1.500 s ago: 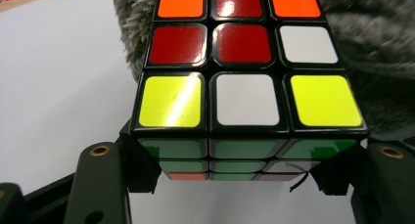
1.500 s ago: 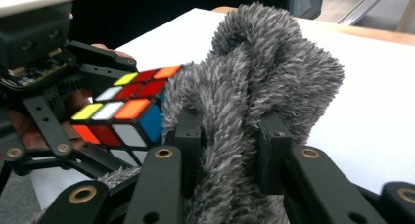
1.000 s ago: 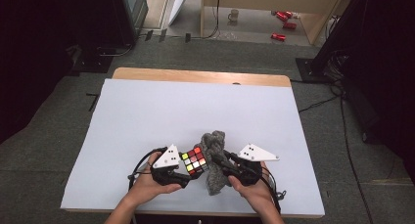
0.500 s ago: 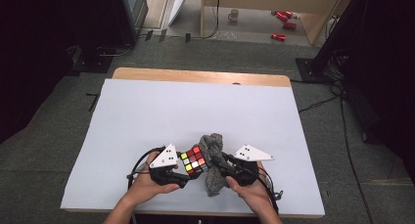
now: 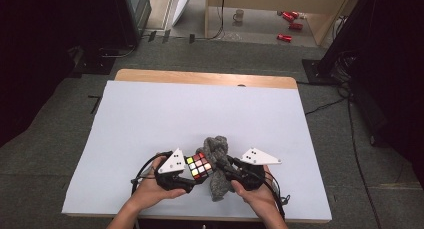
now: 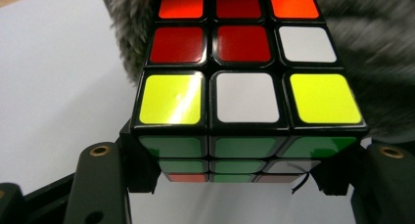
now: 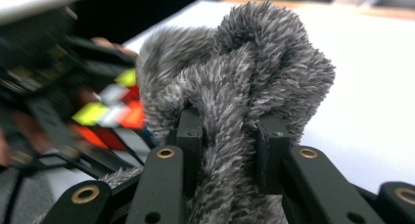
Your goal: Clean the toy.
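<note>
High view, left gripper [image 5: 192, 175] clamping puzzle cube [image 5: 198, 166], right gripper [image 5: 223, 168] pinching grey fuzzy cloth [image 5: 216, 164], sitting near table's [image 5: 150, 109] front edge, open surface stretching beyond.

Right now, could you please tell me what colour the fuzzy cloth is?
Grey; the fuzzy cloth shows best in the right gripper view.

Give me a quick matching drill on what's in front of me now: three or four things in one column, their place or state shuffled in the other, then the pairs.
Things:
1. puzzle cube
2. grey fuzzy cloth
3. mug
4. red cans

Places or states:
A. pinched in the right gripper
B. scattered on the floor, far right beyond the table
C. clamped in the left gripper
D. standing on the floor beyond the table's far edge

Pairs: 1-C, 2-A, 3-D, 4-B
</note>
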Demonstrator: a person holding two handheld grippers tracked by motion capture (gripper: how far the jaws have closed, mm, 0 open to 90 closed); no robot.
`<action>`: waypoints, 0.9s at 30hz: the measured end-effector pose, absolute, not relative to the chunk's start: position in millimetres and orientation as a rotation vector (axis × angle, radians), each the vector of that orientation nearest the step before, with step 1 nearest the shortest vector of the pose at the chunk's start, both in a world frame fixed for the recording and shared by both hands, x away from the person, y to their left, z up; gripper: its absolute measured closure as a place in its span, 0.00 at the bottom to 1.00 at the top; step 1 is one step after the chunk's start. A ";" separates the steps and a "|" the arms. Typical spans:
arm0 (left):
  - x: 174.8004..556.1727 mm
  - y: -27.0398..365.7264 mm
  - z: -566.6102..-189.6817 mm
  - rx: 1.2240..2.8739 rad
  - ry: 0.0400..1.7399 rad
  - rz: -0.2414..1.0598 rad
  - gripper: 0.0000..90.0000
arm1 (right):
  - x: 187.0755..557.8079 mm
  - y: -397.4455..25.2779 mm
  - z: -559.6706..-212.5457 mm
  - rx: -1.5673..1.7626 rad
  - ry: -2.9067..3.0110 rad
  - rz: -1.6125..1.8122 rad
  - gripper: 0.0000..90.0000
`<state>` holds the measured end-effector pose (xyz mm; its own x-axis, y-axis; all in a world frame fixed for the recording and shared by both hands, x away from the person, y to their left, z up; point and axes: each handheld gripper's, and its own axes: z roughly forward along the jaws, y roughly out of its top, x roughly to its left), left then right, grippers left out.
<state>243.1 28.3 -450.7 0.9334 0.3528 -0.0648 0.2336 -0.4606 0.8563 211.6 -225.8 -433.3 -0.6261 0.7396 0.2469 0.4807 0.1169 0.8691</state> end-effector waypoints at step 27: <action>239.6 10.4 -456.6 2.231 0.478 0.285 0.38 | 202.5 -198.9 -424.0 1.196 2.154 1.448 0.79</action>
